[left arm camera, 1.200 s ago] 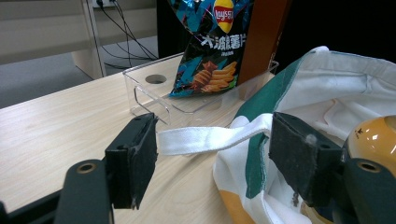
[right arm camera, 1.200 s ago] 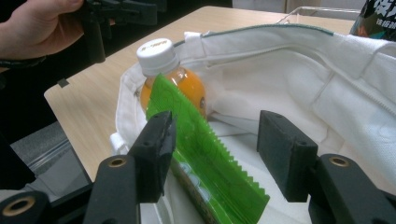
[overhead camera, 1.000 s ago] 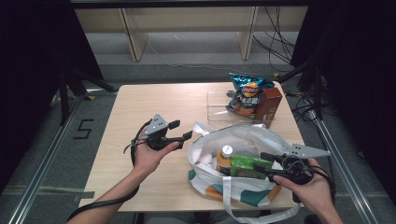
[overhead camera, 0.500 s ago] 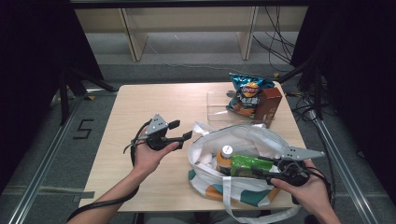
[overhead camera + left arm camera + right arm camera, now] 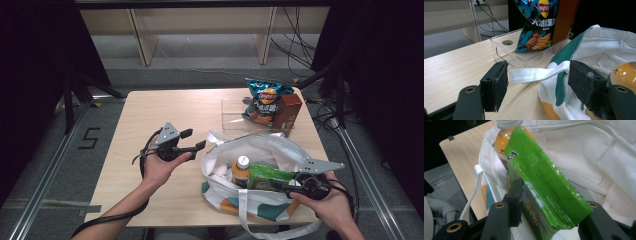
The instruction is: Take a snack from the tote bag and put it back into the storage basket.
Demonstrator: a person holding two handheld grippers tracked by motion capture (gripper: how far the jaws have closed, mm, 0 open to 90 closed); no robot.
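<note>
right tongs point(image 5: 549, 202): jaws just been closing, pinching green snack packet point(image 5: 541, 182) inside tote bag point(image 5: 260, 150) | orange bottle point(image 5: 240, 169) also bagged | left tongs point(image 5: 541, 87): spread, bag strap point(image 5: 534, 74) between, ungripped | chips bag point(image 5: 263, 100), brown box point(image 5: 286, 111) remain in clear tray point(image 5: 232, 117), far bench side

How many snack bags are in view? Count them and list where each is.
2. The green snack bag sits between the right gripper's jaws inside the tote bag, beside the orange bottle. The blue chip bag stands in the clear tray. The tote may hide more.
</note>
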